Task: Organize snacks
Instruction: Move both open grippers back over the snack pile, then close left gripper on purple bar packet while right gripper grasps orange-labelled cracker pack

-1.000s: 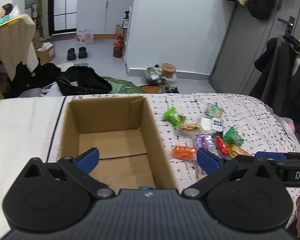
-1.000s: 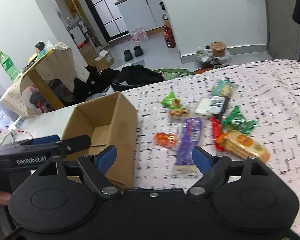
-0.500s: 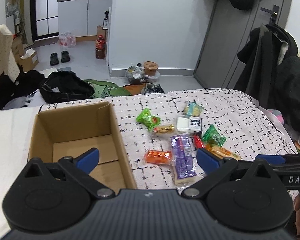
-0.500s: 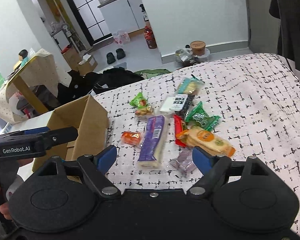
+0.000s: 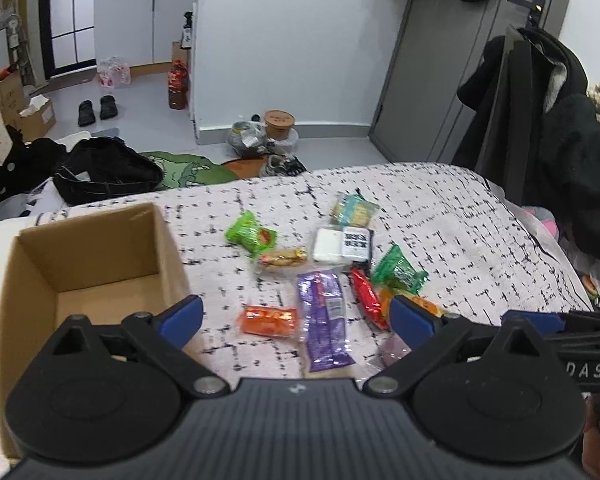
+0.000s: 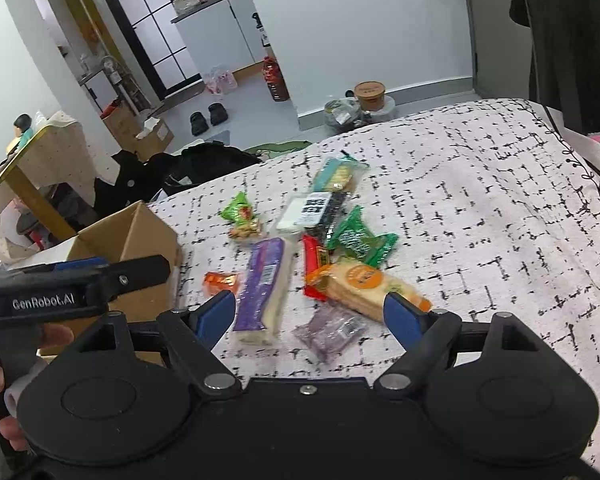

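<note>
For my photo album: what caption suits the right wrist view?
Open right gripper hovering over snack packets beside an empty cardboard box on the patterned blanket.

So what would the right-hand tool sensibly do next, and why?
Probably lower the right gripper onto the small purple packet. Its fingers are spread and empty, that packet lies nearest between them, the cardboard box looks empty, and every snack is still on the bedspread.
</note>
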The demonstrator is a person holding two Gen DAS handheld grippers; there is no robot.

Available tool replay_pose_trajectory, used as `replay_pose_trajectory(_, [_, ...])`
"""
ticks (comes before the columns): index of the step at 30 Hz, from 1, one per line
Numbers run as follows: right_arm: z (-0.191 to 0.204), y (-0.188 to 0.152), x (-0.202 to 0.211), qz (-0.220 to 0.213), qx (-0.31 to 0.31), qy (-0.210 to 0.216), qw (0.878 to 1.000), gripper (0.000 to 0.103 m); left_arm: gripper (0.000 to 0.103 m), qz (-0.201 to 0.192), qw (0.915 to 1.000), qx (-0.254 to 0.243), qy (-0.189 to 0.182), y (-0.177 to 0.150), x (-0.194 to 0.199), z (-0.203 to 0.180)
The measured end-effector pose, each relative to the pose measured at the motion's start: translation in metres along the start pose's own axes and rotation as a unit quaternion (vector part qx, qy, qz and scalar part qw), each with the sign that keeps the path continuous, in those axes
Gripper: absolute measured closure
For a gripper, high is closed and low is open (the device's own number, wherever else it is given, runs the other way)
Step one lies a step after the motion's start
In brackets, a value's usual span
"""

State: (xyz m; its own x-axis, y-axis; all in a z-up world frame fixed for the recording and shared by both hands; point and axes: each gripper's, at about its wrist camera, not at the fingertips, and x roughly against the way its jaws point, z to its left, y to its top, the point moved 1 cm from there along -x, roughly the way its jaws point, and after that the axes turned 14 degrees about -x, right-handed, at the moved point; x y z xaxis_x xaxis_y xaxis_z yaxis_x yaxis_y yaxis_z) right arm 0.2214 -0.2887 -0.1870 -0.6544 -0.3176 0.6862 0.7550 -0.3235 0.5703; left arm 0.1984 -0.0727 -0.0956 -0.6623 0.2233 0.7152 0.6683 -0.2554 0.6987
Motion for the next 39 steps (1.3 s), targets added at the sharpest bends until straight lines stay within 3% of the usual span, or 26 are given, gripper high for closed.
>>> replay_pose_trajectory(15, [-0.029, 0.012, -0.022, 0.013, -0.010, -0.018, 1.000, 0.029, 0.034, 0.053, 0.9978, 0.027, -0.028, -0.007, -0.055, -0.018])
replay_pose_trajectory(31, [-0.038, 0.018, -0.063, 0.042, 0.015, -0.035, 0.998, 0.030, 0.044, 0.113, 0.9920, 0.047, -0.031, -0.022, -0.108, -0.020])
replay_pose_trajectory(35, [-0.039, 0.018, -0.072, 0.049, 0.012, -0.038, 0.998, 0.030, 0.062, 0.126, 0.9905, 0.047, -0.030, -0.025, -0.117, -0.019])
replay_pose_trajectory(39, [-0.038, 0.018, -0.079, 0.052, 0.013, -0.039, 0.998, 0.029, 0.069, 0.123, 0.9913, 0.039, -0.024, -0.024, -0.118, -0.023])
